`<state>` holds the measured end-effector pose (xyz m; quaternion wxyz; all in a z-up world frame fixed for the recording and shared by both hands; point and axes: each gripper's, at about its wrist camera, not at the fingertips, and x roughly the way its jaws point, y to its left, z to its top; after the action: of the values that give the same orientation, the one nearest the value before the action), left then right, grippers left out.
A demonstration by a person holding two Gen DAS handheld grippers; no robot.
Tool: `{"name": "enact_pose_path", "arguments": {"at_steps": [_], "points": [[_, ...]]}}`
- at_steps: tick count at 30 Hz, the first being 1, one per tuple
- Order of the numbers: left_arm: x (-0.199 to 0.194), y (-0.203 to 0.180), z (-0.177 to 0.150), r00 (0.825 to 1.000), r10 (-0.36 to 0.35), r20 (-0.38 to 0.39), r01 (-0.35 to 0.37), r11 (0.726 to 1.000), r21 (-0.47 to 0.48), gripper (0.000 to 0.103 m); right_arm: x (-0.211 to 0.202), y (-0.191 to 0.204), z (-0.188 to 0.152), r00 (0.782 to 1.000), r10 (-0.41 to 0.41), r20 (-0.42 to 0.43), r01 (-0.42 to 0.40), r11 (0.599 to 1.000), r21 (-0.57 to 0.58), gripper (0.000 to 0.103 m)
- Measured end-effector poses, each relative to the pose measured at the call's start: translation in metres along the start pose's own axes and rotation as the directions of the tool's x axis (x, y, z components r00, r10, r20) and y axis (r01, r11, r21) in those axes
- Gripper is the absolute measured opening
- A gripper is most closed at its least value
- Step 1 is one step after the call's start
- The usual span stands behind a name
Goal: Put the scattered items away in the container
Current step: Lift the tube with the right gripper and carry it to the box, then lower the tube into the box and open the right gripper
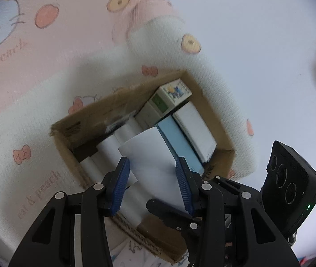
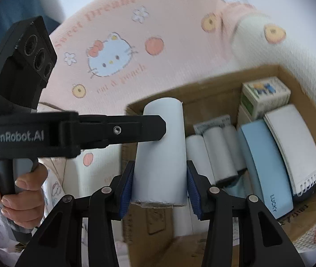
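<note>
An open cardboard box (image 1: 204, 95) (image 2: 202, 91) sits on a Hello Kitty bedspread. It holds several white paper rolls (image 2: 218, 149), a light blue case (image 2: 267, 166), a white spiral notebook (image 2: 296, 142) and a small printed carton (image 2: 264, 95). Both grippers hold one large white paper roll (image 1: 151, 153) (image 2: 161, 151) above the box. My left gripper (image 1: 150, 162) is shut on one end. It shows in the right wrist view (image 2: 153, 125) reaching across from the left. My right gripper (image 2: 160, 169) is shut on the other end.
The pink and white bedspread (image 2: 118, 33) surrounds the box. A pale wall (image 1: 258, 33) rises behind it. The person's hand (image 2: 22, 200) holds the left gripper's handle at lower left. A black camera module (image 1: 291, 187) sits on the right.
</note>
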<state>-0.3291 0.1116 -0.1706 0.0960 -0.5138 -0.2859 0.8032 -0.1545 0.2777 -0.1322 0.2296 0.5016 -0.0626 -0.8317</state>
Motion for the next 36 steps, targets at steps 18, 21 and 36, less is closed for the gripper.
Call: {"name": "enact_pose_path", "arguments": {"at_steps": [18,21,36], "points": [[0.065,0.0,0.019,0.95,0.214,-0.227,-0.189,0.974,0.128,0.046,0.077,-0.064,0.017,0.958,0.207,-0.199,-0.143,0.945,0.295,0.041],[0.066,0.004,0.02,0.946,0.232,-0.228,-0.208,0.97,0.123,0.036,0.086,-0.066,0.016,0.948,0.23,-0.218,-0.154,0.935,0.319,0.041],[0.076,0.012,0.028,0.933,0.27,-0.239,-0.236,0.958,0.162,0.017,0.111,-0.042,0.025,0.947,0.168,-0.274,-0.086,0.954,0.286,0.042]]}}
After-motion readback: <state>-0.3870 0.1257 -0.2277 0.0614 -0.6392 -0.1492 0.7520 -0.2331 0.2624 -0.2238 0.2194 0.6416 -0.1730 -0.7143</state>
